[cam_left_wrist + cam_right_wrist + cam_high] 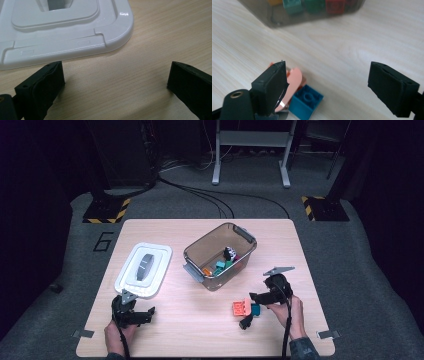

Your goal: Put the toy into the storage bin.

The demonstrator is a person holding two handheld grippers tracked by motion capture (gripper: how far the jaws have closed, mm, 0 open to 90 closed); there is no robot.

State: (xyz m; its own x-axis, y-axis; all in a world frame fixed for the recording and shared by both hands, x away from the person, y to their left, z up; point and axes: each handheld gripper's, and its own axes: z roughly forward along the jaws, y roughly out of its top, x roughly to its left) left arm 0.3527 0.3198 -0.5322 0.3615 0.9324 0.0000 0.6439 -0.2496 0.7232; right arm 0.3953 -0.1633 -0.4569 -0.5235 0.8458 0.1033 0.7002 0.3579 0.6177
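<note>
Near the front right corner of the surface (pixel 165 330), one right tool (pixel 248 310) sits low over two loose bricks: one orange brick (pixel 240 308) and one blue brick (pixel 255 310), touching each other. The right gripper view shows the blue brick (pixel 305 101) lying flat on the wood with a single stud showing on top, and the orange brick (pixel 294 80) directly beside it, partly hidden behind one jaw. The right tool (pixel 327 82) stands wide; its jaws straddle bare wood and the blue brick's edge, and neither pad presses on a brick.

One clear bin (pixel 220 256) stands at the middle of the surface, nearer the far edge, uncovered. It contains several small bricks: teal, green, orange and red pieces can be made out through the wall, together with one black-and-white piece; an exact count cannot be taken. Seen from the right tool, the bin (pixel 274 18) lies beyond the two loose bricks, well apart from them.

One white lid (pixel 144 270) lies flat toward the left edge, with one grey handle recess at its centre. One left tool (pixel 134 312) rests at the front left corner, just short of the lid's near edge. Its jaws stand wide, with bare wood between them.
</note>
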